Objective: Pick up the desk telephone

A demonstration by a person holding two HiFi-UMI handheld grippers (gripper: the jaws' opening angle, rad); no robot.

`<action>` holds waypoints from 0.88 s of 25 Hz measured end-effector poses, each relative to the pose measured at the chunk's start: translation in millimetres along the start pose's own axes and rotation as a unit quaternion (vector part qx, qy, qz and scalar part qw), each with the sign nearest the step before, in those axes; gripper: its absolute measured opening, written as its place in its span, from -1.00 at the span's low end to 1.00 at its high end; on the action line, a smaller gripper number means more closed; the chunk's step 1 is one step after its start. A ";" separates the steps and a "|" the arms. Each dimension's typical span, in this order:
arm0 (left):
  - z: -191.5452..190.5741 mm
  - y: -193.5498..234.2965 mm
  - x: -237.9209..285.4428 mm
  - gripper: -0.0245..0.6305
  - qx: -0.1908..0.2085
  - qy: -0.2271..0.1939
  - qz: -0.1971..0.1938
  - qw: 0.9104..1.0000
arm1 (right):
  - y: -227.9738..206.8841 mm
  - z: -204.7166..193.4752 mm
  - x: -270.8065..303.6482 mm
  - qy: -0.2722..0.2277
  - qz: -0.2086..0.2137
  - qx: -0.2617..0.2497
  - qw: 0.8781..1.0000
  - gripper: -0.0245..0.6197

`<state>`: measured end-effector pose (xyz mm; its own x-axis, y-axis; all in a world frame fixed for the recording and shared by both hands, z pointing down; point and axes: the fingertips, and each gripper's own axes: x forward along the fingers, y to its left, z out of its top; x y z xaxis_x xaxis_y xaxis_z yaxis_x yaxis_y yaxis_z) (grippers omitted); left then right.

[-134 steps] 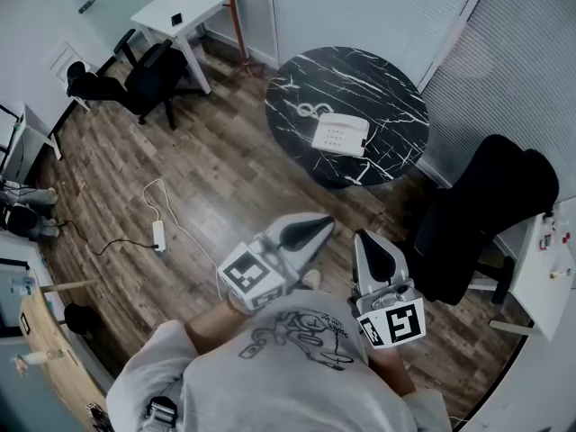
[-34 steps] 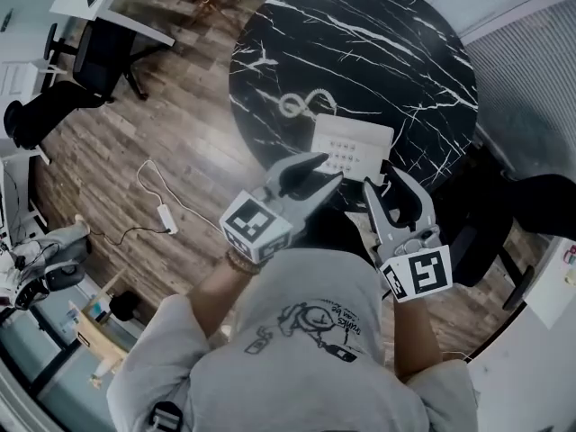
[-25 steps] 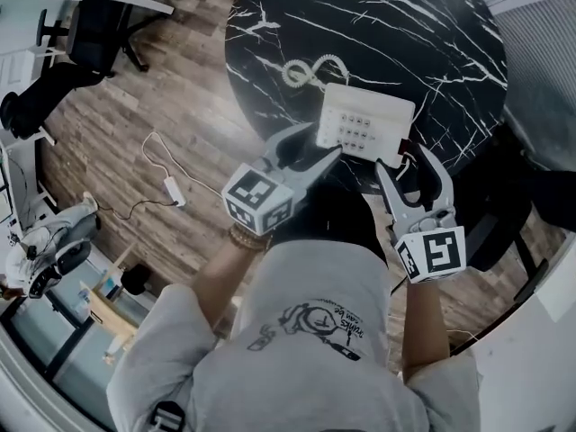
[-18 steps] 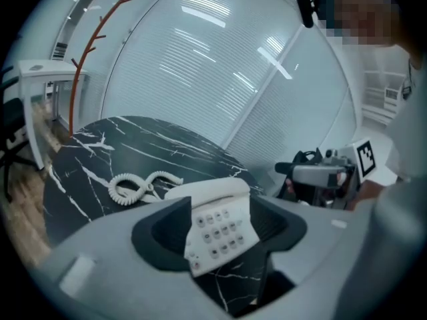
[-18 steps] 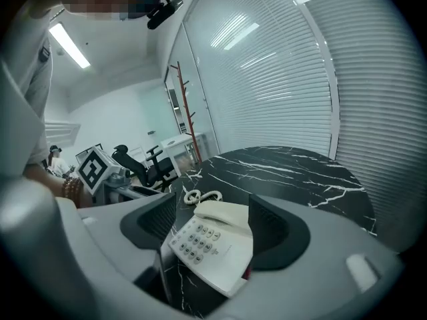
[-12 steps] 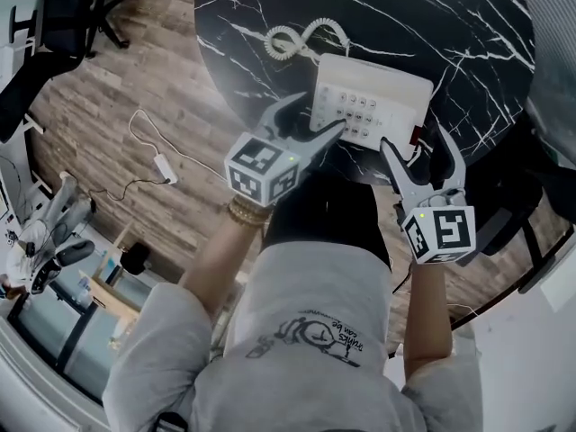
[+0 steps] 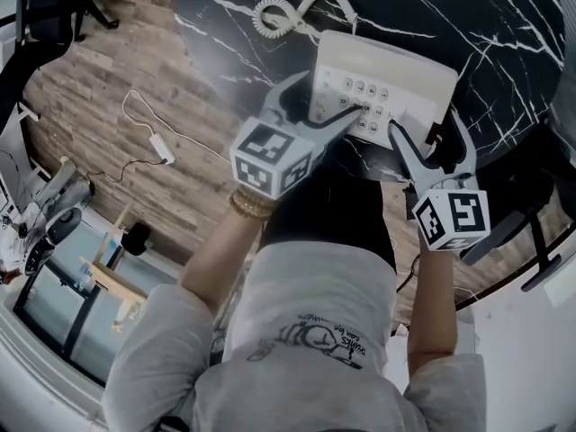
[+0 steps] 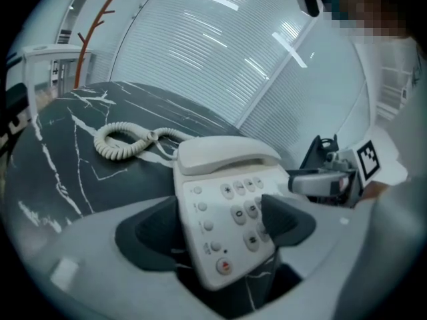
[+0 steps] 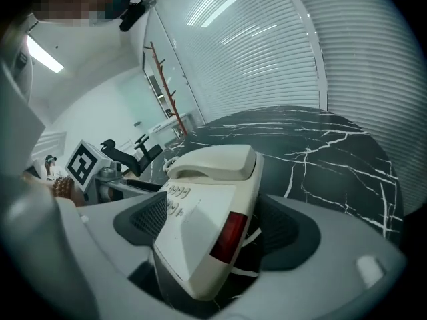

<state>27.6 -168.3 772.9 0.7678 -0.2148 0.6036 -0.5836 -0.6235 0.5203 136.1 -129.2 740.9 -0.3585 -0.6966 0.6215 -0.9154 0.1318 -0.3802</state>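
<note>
- Left claw pointed forward and down, jaws opening, astride the desk telephone's near left corner.
- Right claw was tilted the same way, jaws opening around the right corner.
- Telephone lay on the black marble surface, at its near edge.

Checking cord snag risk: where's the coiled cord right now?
Head view, top centre: the coiled cord lies on the black marble table, just beyond the upper-left corner of the desk telephone.

On my telephone I read a star key, a 0 and a hash; the print on my shirt is too small to read.
</note>
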 end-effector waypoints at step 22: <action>-0.7 -0.1 0.7 0.22 0.010 0.002 0.039 0.999 | 0.9 -20.7 11.6 0.019 0.000 0.013 1.000 0.23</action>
<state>28.0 -167.9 773.7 0.7194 -0.2610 0.6437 -0.6358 -0.6206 0.4590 127.3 -122.6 761.9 -0.3652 -0.6687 0.6477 -0.9107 0.1124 -0.3974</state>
